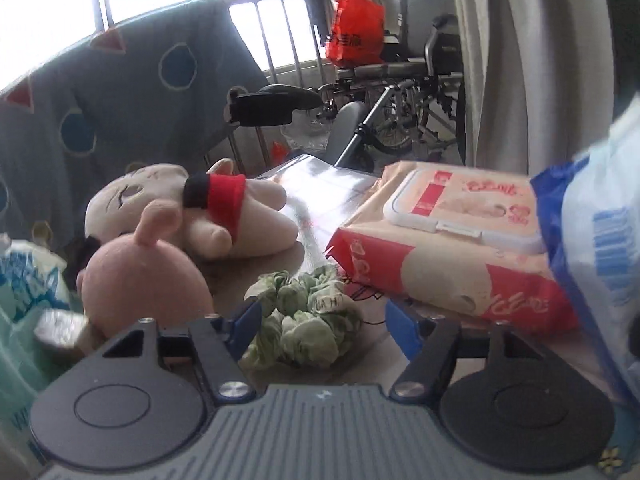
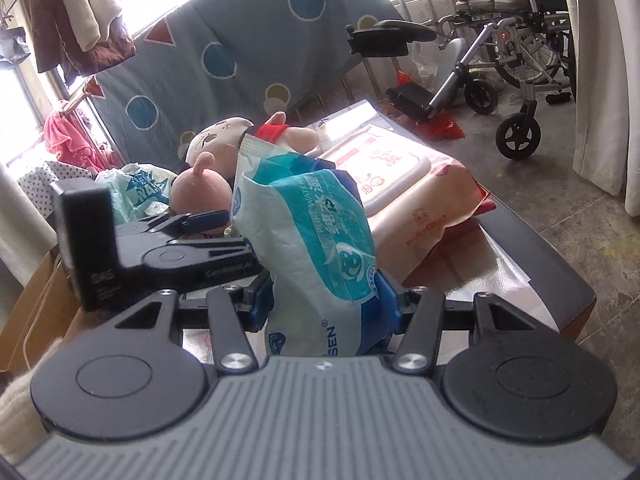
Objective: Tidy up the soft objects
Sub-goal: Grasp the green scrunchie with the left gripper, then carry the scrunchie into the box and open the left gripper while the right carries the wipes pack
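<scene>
A crumpled green soft scrunchie [image 1: 308, 312] lies on the table between the fingers of my left gripper [image 1: 324, 320]. The jaws stand open around it, and the right pad is clear of it. A pink plush ball [image 1: 144, 280] and a cream plush doll with a red garment [image 1: 180, 212] lie to the left. My right gripper [image 2: 324, 304] is shut on a blue-and-white wet wipes pack [image 2: 312, 240] and holds it upright. The same pack [image 1: 600, 240] fills the right edge of the left wrist view. One blue finger [image 2: 208, 218] of the left gripper shows beside the pack.
A large red-and-peach wipes pack [image 1: 452, 240] lies at the right of the table [image 2: 540, 280]. A green-printed plastic bag [image 1: 28, 280] sits at far left. A patterned blanket [image 2: 224, 40] hangs behind. A wheelchair [image 2: 512, 60] stands on the floor beyond, and a cardboard box [image 2: 32, 320] is at left.
</scene>
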`<action>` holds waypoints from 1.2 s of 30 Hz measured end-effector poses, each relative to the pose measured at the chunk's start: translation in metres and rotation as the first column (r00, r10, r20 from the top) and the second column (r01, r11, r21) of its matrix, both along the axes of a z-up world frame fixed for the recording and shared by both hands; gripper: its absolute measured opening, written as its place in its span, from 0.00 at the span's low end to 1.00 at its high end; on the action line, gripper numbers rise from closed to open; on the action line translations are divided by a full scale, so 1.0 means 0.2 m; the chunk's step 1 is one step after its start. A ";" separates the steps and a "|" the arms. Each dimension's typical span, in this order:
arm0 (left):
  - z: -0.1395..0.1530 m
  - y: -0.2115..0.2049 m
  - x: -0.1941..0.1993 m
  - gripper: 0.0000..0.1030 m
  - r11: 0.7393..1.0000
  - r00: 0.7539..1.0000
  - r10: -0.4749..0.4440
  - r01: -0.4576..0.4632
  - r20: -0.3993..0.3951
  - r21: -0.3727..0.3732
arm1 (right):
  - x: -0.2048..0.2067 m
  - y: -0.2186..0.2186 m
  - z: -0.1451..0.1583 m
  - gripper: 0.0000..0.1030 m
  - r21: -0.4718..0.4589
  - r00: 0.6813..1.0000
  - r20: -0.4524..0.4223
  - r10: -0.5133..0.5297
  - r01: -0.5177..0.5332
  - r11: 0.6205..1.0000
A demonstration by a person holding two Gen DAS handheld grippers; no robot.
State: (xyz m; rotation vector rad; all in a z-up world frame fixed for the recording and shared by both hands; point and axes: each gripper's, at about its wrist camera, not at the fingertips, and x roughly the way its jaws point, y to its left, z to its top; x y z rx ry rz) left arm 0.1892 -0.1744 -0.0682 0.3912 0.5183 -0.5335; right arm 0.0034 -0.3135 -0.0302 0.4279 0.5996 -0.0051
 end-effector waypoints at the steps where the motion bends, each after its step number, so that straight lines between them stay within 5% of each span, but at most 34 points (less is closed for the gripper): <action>1: -0.03 -0.05 0.01 0.18 0.997 1.000 -0.017 0.015 0.024 0.072 | 0.00 0.00 0.00 0.50 0.000 1.000 0.003 0.001 -0.001 1.000; 2: -0.07 -0.09 0.02 0.16 0.987 1.000 -0.008 0.006 0.013 0.163 | 0.00 0.00 0.00 0.50 -0.001 1.000 0.006 0.001 -0.001 1.000; 4: -0.05 -0.09 -0.02 0.16 0.982 0.999 0.053 -0.053 0.008 0.181 | -0.02 0.00 0.01 0.49 0.008 1.000 0.031 -0.005 0.005 1.000; 12: 0.33 0.36 -0.50 0.17 0.996 1.000 -0.002 0.004 0.020 -0.094 | -0.07 0.13 0.21 0.49 0.060 0.988 0.105 0.110 -0.117 0.991; 17: 0.63 0.83 -0.85 0.20 0.964 0.997 0.073 -0.060 0.040 -0.260 | -0.04 0.37 0.42 0.49 0.047 0.943 0.158 0.291 -0.302 0.952; 22: 0.88 1.36 -1.03 0.23 0.903 0.973 0.231 -0.206 0.023 -0.377 | 0.10 0.70 0.58 0.49 0.077 0.887 0.195 0.419 -0.440 0.895; 26: 0.92 1.73 -0.94 0.23 0.873 0.912 0.410 -0.388 0.015 -0.296 | 0.24 1.00 0.67 0.49 0.105 0.845 0.209 0.492 -0.520 0.848; 30: 0.84 2.02 -0.72 0.25 0.852 0.863 0.504 -0.502 -0.027 -0.149 | 0.44 1.33 0.73 0.49 0.094 0.796 0.167 0.582 -0.600 0.794; 33: 0.73 2.21 -0.55 0.26 0.837 0.844 0.522 -0.535 -0.123 -0.116 | 0.58 1.57 0.72 0.49 0.102 0.771 0.111 0.627 -0.636 0.765; 36: 0.60 2.25 -0.38 0.35 0.822 0.823 0.567 -0.563 -0.033 0.080 | 0.66 1.74 0.70 0.49 0.112 0.757 0.079 0.649 -0.653 0.749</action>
